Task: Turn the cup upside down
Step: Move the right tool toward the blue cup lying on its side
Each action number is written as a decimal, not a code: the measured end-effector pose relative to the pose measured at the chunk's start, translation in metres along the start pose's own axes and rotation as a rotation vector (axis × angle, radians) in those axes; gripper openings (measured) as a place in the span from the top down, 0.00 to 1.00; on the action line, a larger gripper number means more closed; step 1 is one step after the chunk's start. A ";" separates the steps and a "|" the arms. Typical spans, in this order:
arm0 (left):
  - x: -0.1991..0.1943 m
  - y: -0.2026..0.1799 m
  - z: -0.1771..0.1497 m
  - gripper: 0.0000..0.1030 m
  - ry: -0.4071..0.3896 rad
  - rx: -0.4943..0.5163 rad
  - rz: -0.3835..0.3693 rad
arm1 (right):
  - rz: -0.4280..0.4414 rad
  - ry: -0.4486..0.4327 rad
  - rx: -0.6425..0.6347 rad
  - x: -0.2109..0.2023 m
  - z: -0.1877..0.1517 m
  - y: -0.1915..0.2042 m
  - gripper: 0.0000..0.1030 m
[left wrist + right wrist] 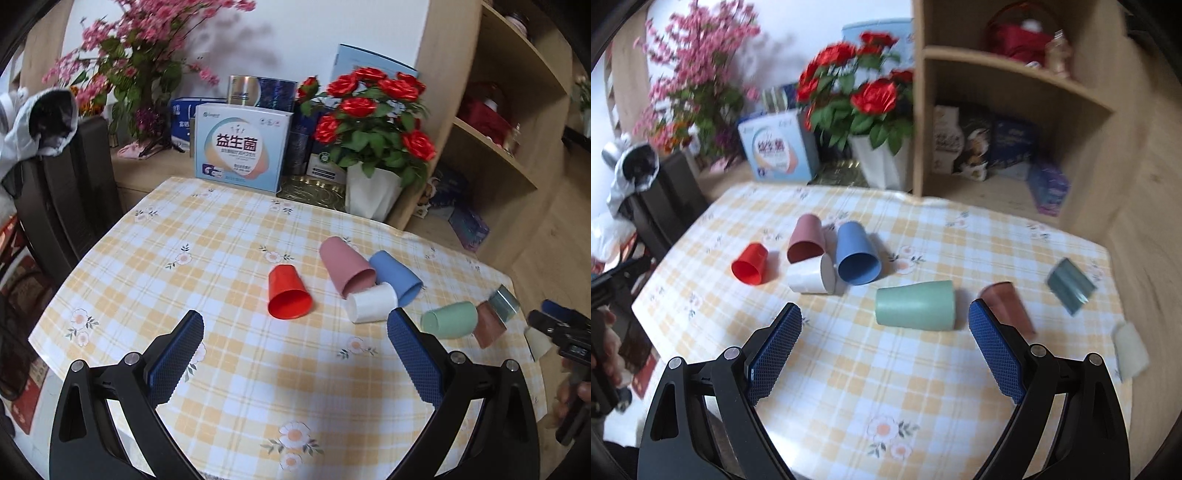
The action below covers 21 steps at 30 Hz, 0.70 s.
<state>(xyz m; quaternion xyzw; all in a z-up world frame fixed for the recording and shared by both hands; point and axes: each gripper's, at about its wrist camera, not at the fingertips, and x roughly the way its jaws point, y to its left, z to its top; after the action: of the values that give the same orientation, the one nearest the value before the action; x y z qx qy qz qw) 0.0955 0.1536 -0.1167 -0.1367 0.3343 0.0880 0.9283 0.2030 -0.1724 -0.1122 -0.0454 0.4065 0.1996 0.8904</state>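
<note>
Hovering above the near part of the checked tablecloth (229,236), the left gripper (295,328) points forward and slightly down, its blue-padded fingers (177,354) spread wide with nothing between them. The right gripper (884,325) is held in much the same pose over its side of the table, jaws released and empty, the green cup (916,304) lying on its side just ahead of its fingertips. All the cups lie tipped over on the cloth. The red cup (288,291) rests alone ahead of the left gripper, mouth toward the camera. To its right, the pink cup (345,271), the white cup (371,302) and the blue cup (395,275) lie in a touching cluster. Past the green cup, a brown translucent cup (1008,304) lies near the right finger, and a grey-green one (1071,286) sits farther out toward the table edge. Red roses in a white pot (373,199) stand at the table's far edge.
</note>
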 end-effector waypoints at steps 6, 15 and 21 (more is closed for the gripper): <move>0.018 0.019 -0.003 0.06 0.004 -0.026 -0.034 | 0.055 0.078 -0.022 0.068 0.022 0.002 0.14; 0.034 0.034 -0.005 0.06 -0.018 -0.041 -0.042 | 0.046 0.221 -0.080 0.150 0.055 0.006 0.14; 0.045 0.045 -0.007 0.06 0.000 -0.064 -0.026 | 0.077 0.292 -0.040 0.194 0.072 0.009 0.15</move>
<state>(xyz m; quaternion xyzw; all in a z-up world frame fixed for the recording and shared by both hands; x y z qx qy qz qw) 0.1142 0.1978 -0.1593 -0.1705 0.3296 0.0865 0.9245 0.3647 -0.0851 -0.2077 -0.0760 0.5290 0.2329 0.8125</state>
